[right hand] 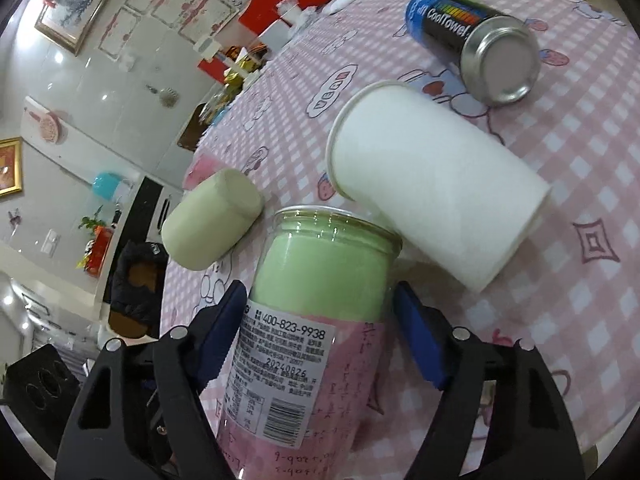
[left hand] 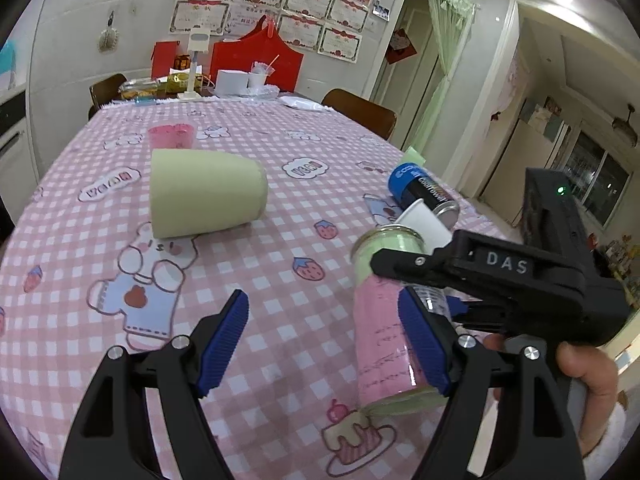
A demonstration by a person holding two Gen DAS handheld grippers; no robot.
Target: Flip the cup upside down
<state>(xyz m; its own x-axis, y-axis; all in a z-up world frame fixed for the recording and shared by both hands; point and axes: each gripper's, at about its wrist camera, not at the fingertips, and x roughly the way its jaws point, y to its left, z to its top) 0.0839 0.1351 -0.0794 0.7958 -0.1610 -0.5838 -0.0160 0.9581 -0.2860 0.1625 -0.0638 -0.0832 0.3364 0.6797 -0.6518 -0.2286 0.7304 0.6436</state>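
Note:
A clear cup with a green and pink filling and a printed label (right hand: 304, 320) lies tilted between the fingers of my right gripper (right hand: 320, 336). The left pad touches it and a small gap shows at the right pad. It also shows in the left wrist view (left hand: 384, 320), with the right gripper's body (left hand: 520, 288) over it. My left gripper (left hand: 324, 344) is open and empty above the tablecloth. A pale green cup (left hand: 204, 192) lies on its side ahead of it, also in the right wrist view (right hand: 212, 224).
A white paper cup (right hand: 432, 184) lies on its side beside the held cup. A black and blue can (right hand: 472, 40) lies beyond it. A small pink cup (left hand: 171, 136) stands behind the green cup. The pink checked tablecloth (left hand: 280, 280) covers the table; clutter and chairs stand at the far end.

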